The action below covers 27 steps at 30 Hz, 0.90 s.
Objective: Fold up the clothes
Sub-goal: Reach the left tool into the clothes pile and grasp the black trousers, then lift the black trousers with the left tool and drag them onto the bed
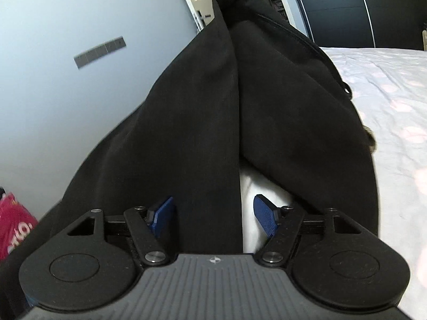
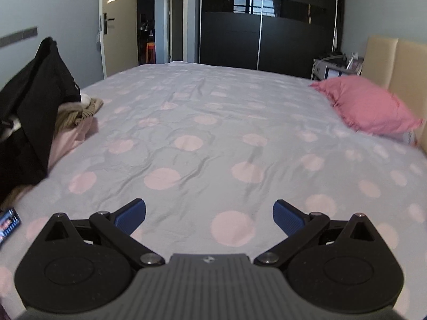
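A black garment (image 1: 213,106) fills the left wrist view and drapes down over my left gripper (image 1: 213,217). The jaws stand apart with a fold of the black cloth hanging between the blue pads (image 1: 264,217); they do not pinch it. White cloth (image 1: 253,194) shows under it. In the right wrist view the same black garment (image 2: 32,106) rises at the far left above a pile of tan and pink clothes (image 2: 77,117). My right gripper (image 2: 209,217) is open and empty, low over the bed sheet (image 2: 213,133).
The bed has a pale sheet with pink dots. A pink pillow (image 2: 368,106) lies at the right by the beige headboard (image 2: 400,61). A dark wardrobe (image 2: 267,26) and a doorway stand beyond. A red bag (image 1: 13,224) is at lower left.
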Motion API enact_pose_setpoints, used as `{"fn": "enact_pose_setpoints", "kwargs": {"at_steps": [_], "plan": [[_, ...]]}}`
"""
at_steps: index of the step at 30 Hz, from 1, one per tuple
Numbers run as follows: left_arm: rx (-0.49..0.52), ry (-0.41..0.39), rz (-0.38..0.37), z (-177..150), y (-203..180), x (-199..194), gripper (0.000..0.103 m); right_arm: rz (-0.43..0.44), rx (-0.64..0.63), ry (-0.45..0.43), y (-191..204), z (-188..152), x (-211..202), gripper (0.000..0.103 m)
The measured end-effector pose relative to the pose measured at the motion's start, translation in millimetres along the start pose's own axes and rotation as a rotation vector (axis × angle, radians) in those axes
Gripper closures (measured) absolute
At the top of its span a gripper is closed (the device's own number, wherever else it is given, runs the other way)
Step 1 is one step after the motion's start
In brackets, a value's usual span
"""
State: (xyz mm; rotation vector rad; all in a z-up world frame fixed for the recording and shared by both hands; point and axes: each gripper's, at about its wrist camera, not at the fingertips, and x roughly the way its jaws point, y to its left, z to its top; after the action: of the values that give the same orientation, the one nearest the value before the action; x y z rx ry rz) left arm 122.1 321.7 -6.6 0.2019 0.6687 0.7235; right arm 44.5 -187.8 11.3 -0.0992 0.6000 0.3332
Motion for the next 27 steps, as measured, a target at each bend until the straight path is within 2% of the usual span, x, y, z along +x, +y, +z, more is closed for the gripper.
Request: {"fn": "enact_pose_setpoints", "kwargs": {"at_steps": [2, 4, 5, 7, 8, 10, 14, 17, 22, 27], "plan": [[0.024, -0.008, 0.031, 1.9, 1.5, 3.6, 0.055, 0.003, 0.002, 0.003, 1.4, -0.7, 4.8, 0.0], [0.002, 0.011, 0.029, 4.7, 9.1, 7.5, 0.069, -0.001, -0.008, -0.006, 2.3, -1.9, 5.7, 0.0], [-0.02, 0.015, 0.017, 6.2, 14.2, 5.8, 0.073, -0.002, -0.008, -0.012, 1.8, -2.7, 5.1, 0.0], [-0.041, 0.015, -0.017, 9.6, 21.9, -1.5, 0.093, -0.005, 0.001, -0.016, -0.3, -3.4, 4.6, 0.0], [-0.035, 0.007, -0.024, 10.8, 22.3, -8.1, 0.1, -0.006, 0.006, -0.017, -1.3, -3.7, 4.5, 0.0], [-0.02, -0.016, -0.04, 11.5, 20.6, -23.3, 0.099, -0.009, 0.014, -0.016, -2.7, -3.6, 4.9, 0.0], [-0.026, -0.076, -0.155, 14.9, 23.1, -62.2, 0.1, -0.003, 0.019, -0.03, -2.8, -2.1, 0.6, 0.0], [-0.034, -0.123, -0.281, 17.6, 23.3, -96.6, 0.1, 0.005, 0.006, -0.051, -0.9, -0.5, -6.5, 0.0], [0.011, -0.194, -0.483, 10.4, 4.3, -158.6, 0.1, 0.009, 0.0, -0.072, 1.8, 1.6, -17.6, 0.0], [0.114, -0.237, -0.741, -15.4, -31.6, -224.6, 0.1, 0.001, -0.007, -0.1, 1.1, 7.0, -29.5, 0.0]]}}
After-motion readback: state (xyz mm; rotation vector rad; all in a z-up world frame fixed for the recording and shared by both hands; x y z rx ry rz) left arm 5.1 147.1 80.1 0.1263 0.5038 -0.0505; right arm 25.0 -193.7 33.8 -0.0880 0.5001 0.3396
